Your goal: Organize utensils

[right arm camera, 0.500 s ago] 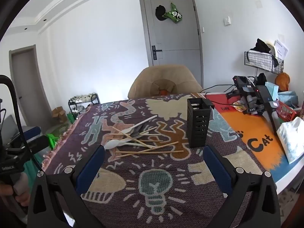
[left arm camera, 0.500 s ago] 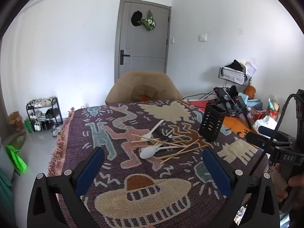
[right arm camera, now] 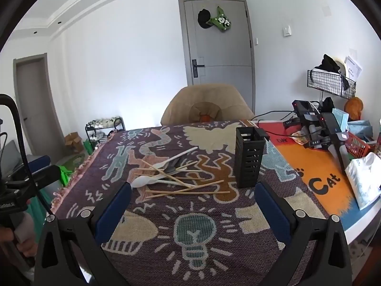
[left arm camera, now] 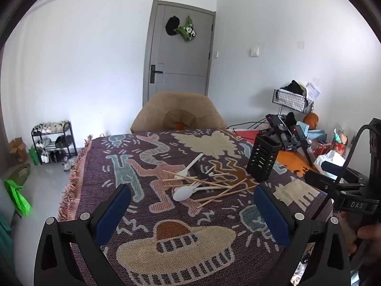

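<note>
Nothing moved: both claws gape empty; white spoon lies bowl toward camera.

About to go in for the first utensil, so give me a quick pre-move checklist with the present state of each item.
1. Left gripper open and holding nothing: ok.
2. Right gripper open and holding nothing: ok.
3. Black slotted holder upright on the patterned cloth: ok.
4. Holder has room inside: cannot tell, its inside is hidden.
5. Utensil pile in view ahead of both grippers: ok.
6. A single piece free to lift: not ok, the wooden chopsticks and white spoons lie crossed over each other.
</note>
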### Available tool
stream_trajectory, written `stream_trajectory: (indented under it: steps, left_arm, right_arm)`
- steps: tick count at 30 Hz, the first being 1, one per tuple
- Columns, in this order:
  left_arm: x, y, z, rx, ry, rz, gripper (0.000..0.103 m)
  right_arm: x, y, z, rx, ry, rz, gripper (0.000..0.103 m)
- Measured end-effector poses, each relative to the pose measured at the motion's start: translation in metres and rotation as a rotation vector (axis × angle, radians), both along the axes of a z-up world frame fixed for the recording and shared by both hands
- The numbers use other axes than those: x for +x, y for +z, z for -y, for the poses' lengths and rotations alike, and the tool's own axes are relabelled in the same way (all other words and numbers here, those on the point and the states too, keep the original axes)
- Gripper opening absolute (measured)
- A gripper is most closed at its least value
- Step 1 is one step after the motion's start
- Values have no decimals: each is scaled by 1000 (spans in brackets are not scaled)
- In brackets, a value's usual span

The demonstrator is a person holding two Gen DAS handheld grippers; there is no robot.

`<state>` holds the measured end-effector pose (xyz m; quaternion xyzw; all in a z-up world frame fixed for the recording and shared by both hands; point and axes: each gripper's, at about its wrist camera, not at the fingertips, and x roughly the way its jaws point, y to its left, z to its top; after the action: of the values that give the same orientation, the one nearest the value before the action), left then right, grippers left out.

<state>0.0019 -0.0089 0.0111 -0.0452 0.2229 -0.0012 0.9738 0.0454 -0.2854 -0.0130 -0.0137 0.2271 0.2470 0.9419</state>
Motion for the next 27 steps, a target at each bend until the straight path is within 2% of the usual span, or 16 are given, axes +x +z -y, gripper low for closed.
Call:
stream_trajectory:
  steps: [2,27]
  left_arm:
    - [-6,-2,-9,-12,7,11,103]
    - [-6,-8,-9,-31,8,17,103]
  right_arm:
    - [1,-1,0,5,0,-2,103]
    - [4,-10,-4,-6,6,-17,103]
